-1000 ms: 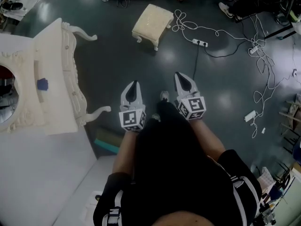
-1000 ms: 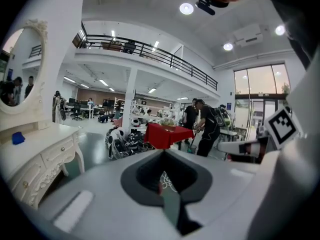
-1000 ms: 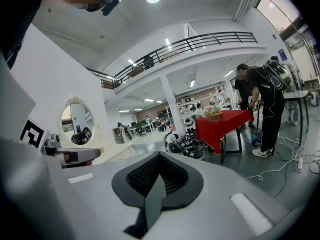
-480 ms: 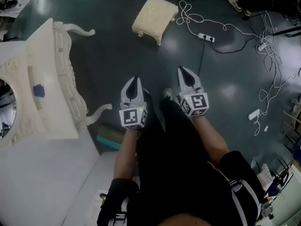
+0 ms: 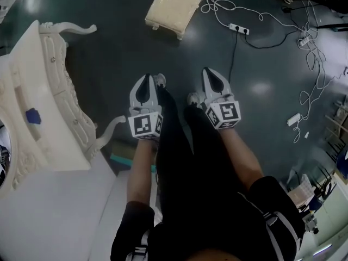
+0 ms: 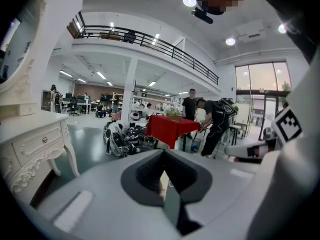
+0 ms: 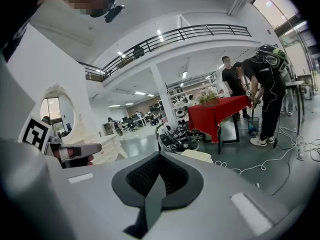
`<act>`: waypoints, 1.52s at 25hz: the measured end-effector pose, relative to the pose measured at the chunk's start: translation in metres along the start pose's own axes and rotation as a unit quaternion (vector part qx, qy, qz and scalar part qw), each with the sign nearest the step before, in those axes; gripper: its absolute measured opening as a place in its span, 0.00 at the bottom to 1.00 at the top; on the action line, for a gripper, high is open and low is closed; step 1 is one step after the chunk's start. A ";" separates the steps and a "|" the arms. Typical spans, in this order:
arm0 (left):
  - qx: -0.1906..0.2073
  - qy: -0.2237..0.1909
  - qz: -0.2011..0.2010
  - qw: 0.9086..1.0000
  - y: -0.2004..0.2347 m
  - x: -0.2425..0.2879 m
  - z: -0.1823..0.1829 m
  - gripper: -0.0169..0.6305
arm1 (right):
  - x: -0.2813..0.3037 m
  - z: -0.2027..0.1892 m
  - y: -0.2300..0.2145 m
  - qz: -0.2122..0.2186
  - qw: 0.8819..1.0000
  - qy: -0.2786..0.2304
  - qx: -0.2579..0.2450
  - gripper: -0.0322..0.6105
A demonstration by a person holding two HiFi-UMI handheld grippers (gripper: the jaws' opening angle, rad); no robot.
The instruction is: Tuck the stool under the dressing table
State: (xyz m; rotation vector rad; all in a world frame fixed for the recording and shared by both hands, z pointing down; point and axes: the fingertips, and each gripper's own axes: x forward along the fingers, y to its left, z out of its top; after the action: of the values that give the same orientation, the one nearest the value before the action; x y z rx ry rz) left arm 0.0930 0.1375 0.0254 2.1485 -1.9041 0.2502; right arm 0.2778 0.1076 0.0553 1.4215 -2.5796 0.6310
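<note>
Dark, glossy floor filled most of the head view, with a white power strip (image 5: 239, 29) and loose cables trailing over it at the far right. Both grippers pointed forward and slightly down beside the person's legs. The left gripper (image 5: 145, 80) had its jaws pressed together with nothing between them, and the right gripper (image 5: 212, 75) was likewise closed and empty. The stool (image 5: 169, 7) stood on the floor far ahead of both tips and well apart from them, its cream cushion partly cut off by the top edge. Its long axis ran away from the person, leaning right at the far end. Neither gripper was clearly nearer to it. The dressing table (image 5: 38, 107) stood at the left, its curved legs facing right. Judged from that layout, the stool would have to travel left and nearer to slide between those legs
</note>
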 end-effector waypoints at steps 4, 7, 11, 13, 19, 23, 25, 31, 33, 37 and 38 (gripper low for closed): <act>-0.004 0.008 -0.021 1.000 0.028 0.017 -0.012 0.04 | 0.028 -0.013 0.013 -0.017 1.000 0.009 0.001 0.05; -0.004 0.009 -0.047 0.999 0.047 0.035 -0.018 0.04 | 0.052 -0.020 0.019 -0.039 0.999 0.008 0.009 0.05; 0.001 0.018 -0.087 0.996 0.057 0.059 -0.029 0.04 | 0.078 -0.026 0.025 -0.056 0.998 -0.006 0.017 0.05; 0.002 0.020 -0.098 0.995 0.058 0.070 -0.038 0.04 | 0.092 -0.034 0.024 -0.060 0.998 -0.011 0.021 0.05; -0.004 0.019 -0.095 0.995 0.078 0.085 -0.085 0.04 | 0.117 -0.092 0.021 -0.062 0.997 -0.007 0.049 0.05; -0.006 0.007 -0.073 0.997 0.091 0.099 -0.125 0.04 | 0.132 -0.131 0.004 -0.062 0.997 -0.009 0.037 0.05; -0.003 0.002 -0.074 0.997 0.093 0.107 -0.143 0.04 | 0.139 -0.147 -0.007 -0.066 0.997 -0.013 0.037 0.05; 0.008 -0.003 -0.097 0.995 0.097 0.137 -0.194 0.04 | 0.167 -0.190 -0.032 -0.068 0.997 -0.022 0.037 0.05; 0.010 0.000 -0.103 0.995 0.100 0.149 -0.213 0.04 | 0.179 -0.204 -0.038 -0.066 0.997 -0.026 0.039 0.05; 0.019 0.001 -0.117 0.993 0.108 0.176 -0.248 0.04 | 0.202 -0.234 -0.048 -0.065 0.997 -0.030 0.027 0.05; 0.020 -0.001 -0.117 0.993 0.111 0.183 -0.256 0.04 | 0.208 -0.242 -0.051 -0.065 0.997 -0.031 0.024 0.05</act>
State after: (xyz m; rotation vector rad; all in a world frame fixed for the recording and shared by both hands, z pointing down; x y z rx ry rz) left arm 0.0167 0.0305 0.3318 2.3728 -1.6395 0.2410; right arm 0.1853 0.0228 0.3531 1.6334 -2.5078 0.6429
